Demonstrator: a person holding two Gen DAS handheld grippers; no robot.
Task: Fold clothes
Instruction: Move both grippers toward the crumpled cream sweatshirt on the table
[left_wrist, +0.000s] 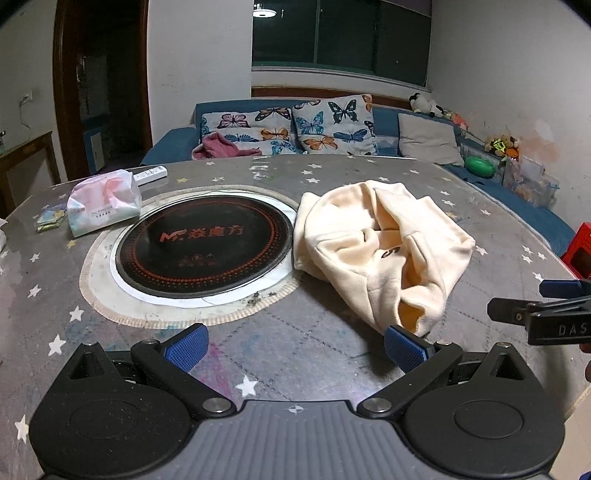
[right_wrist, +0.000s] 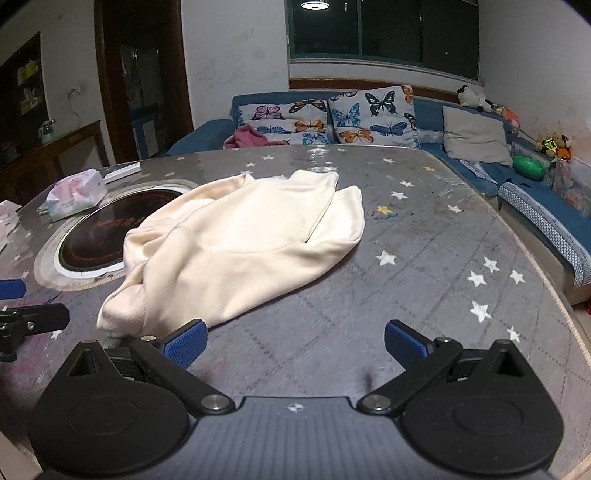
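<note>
Setting: living rm at night, grey star-print table (left_wrist: 303, 354) w/ blue sofa (right_wrist: 207, 134) behind it.
Landmark: round black induction hob (left_wrist: 203, 243) sunk in table top; all places given rel. to it.
Left of hob: tissue pack (left_wrist: 105, 206) touching hob's pale surround; white remote (left_wrist: 149, 173) just behind the pack.
Right of hob: cream sweatshirt (left_wrist: 380, 251), crumpled in a heap, its left edge lapping hob rim. In right wrist view one corner of it trails toward the near table edge.
Garment feel (judgement): soft fleece-type knit, light, limp, no stiffness; will drape & sag when lifted, not fragile, prob. grippy enough on ribbed pads.
Where to grab (judgement): near trailing corner or hem edge, pinch a single layer; then a 2nd edge pt well apart to spread it flat before any fold. Avoid bunched middle, layers there would come up together.
Left gripper (left_wrist: 297, 347): jaws fully spread, nothing betw. them; right pad just beside near tip of garment.
Right gripper (right_wrist: 295, 345): jaws also fully spread, empty; left pad near garment's near edge.
Progress (judgement): folding not yet begun.
</note>
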